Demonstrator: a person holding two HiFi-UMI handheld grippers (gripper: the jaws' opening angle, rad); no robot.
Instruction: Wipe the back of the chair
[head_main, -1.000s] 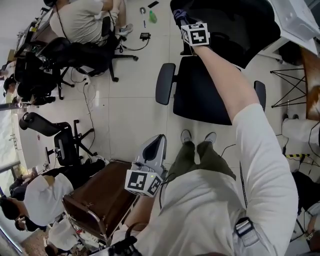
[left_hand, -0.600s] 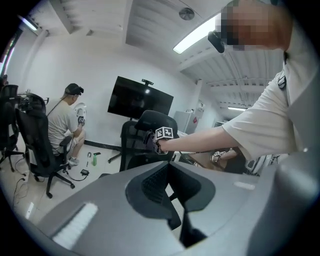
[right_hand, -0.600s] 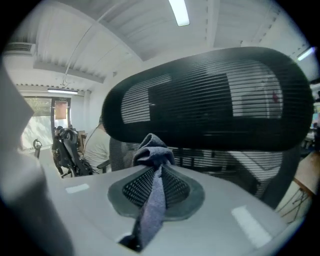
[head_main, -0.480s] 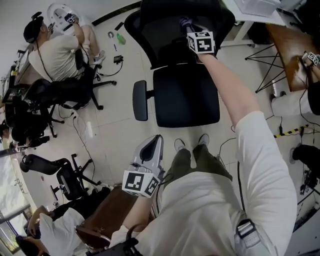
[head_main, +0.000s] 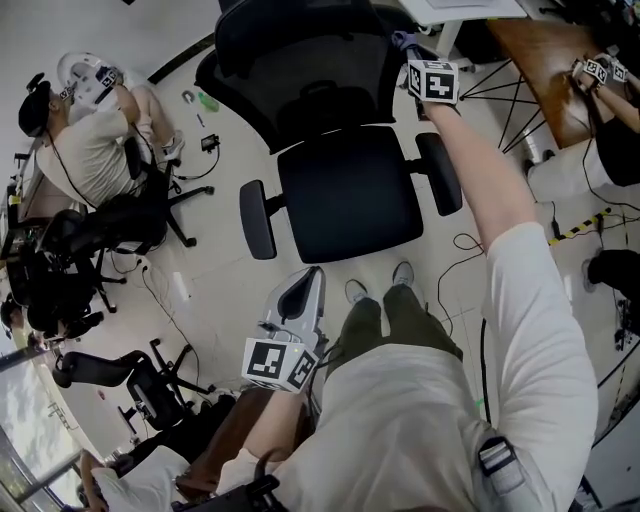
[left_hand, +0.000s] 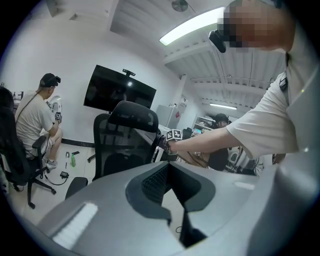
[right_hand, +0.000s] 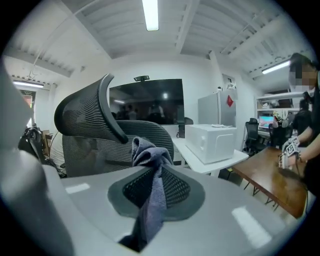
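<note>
chair back (head_main: 300, 60): black mesh, just ahead-left of right tongs (head_main: 408, 45) | cloth (right_hand: 150, 165): grey, clamped between right tongs, bunched past their tips | left tongs (left_hand: 172, 182): slightly parted, empty, well behind chair

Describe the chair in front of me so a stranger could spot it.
Find the white table at the head view's top. The black mesh office chair stands before it, seat toward the person's feet. Alone among the room's chairs, it has the right gripper holding a grey cloth at its backrest.
</note>
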